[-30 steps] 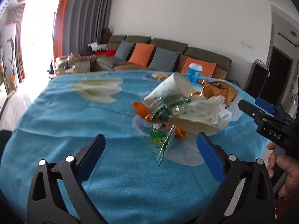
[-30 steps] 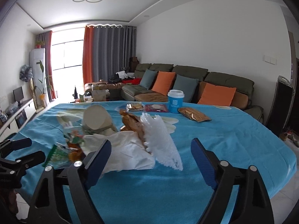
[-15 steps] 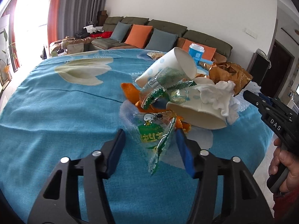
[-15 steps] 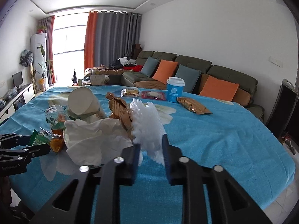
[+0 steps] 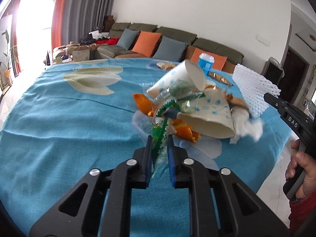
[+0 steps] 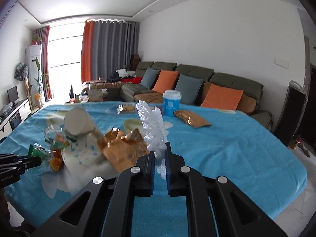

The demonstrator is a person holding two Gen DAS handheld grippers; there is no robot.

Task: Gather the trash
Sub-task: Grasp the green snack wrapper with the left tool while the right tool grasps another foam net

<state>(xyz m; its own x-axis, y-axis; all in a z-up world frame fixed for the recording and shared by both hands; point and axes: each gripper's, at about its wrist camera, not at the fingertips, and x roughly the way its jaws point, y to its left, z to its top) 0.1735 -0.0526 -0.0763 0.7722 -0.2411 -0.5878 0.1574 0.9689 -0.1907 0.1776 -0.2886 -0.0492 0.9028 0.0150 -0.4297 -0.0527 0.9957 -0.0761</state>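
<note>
Green wrapper [image 5: 159, 138] pinched in left tool [image 5: 160, 138]; foam net [image 6: 153, 130] in right tool [image 6: 159, 152].

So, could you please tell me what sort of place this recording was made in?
Most likely a home living room: a long olive sofa with orange and grey cushions runs along the wall, floor-length curtains hang at a bright window, and trash lies on a table under a blue tablecloth.
</note>
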